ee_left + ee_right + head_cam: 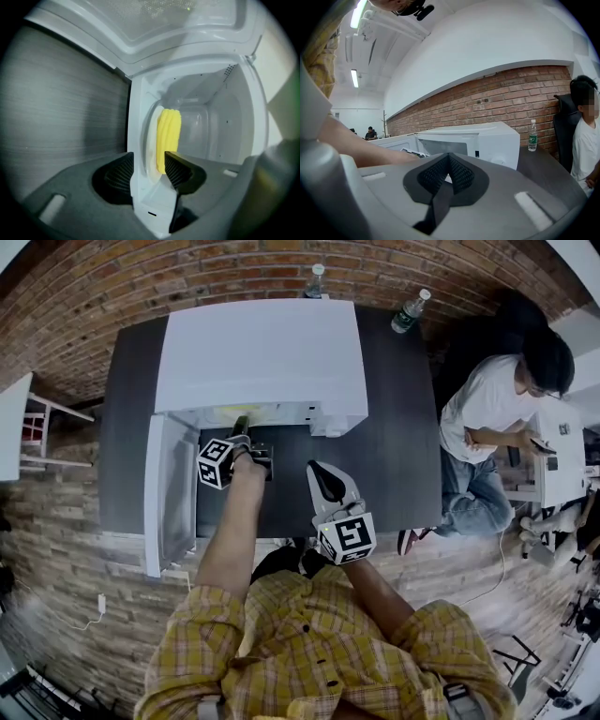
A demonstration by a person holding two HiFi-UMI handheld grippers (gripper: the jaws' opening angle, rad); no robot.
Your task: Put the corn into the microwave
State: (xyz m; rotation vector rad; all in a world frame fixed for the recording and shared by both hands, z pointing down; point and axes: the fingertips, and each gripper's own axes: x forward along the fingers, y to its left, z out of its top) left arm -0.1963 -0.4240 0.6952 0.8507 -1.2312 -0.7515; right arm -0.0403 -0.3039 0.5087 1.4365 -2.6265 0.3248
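The yellow corn (pixel 168 133) lies on the pale turntable plate (pixel 151 140) inside the white microwave (pixel 262 352), whose door (pixel 169 488) hangs open to the left. My left gripper (pixel 241 426) reaches into the cavity mouth. Its jaws (pixel 149 161) stand open, and the corn sits just beyond the fingertips, with neither pad pressing on it. My right gripper (pixel 325 476) hovers over the dark table (pixel 394 456) in front of the microwave (pixel 487 140). In the right gripper view it (pixel 449 171) is shut with nothing held.
Two water bottles (pixel 410 310) (pixel 316 280) stand behind the microwave near the brick wall. A person in a white shirt (pixel 487 418) sits at the table's right end. White furniture (pixel 19 427) is at the far left.
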